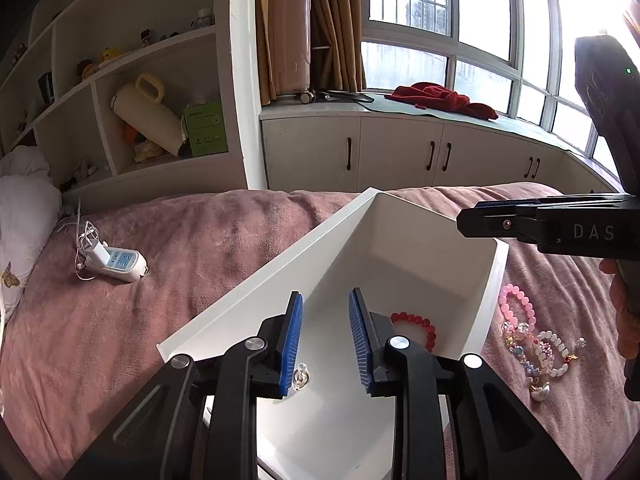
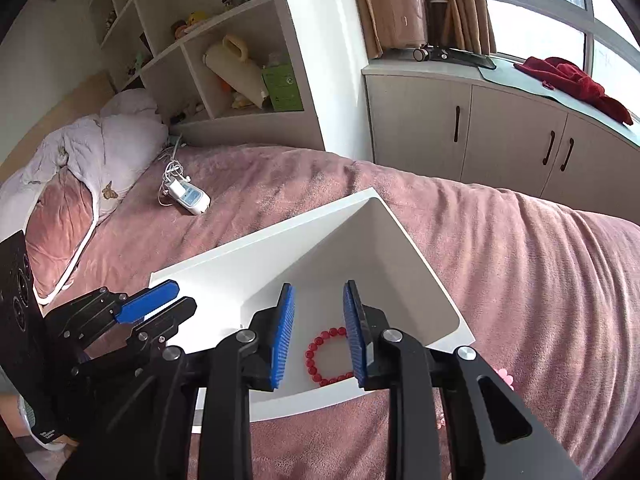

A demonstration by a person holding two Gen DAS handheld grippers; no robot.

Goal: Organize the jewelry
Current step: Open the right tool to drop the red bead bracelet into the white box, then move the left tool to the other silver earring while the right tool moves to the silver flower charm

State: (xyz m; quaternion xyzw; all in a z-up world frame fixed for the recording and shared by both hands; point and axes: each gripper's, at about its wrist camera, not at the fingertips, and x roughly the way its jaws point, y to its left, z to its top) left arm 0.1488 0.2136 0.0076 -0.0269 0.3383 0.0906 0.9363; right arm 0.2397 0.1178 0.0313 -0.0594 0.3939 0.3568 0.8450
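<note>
both grippers' fingers [image 1: 325, 344] [image 2: 318, 334] hang parted and empty above the white box [image 1: 256, 276] holding a red bracelet [image 2: 326, 356].

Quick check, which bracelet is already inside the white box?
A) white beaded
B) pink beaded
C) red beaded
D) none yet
C: the red beaded bracelet lies on the floor of the white box, while the pink beaded bracelet and the white beaded bracelet lie outside on the blanket.
</note>
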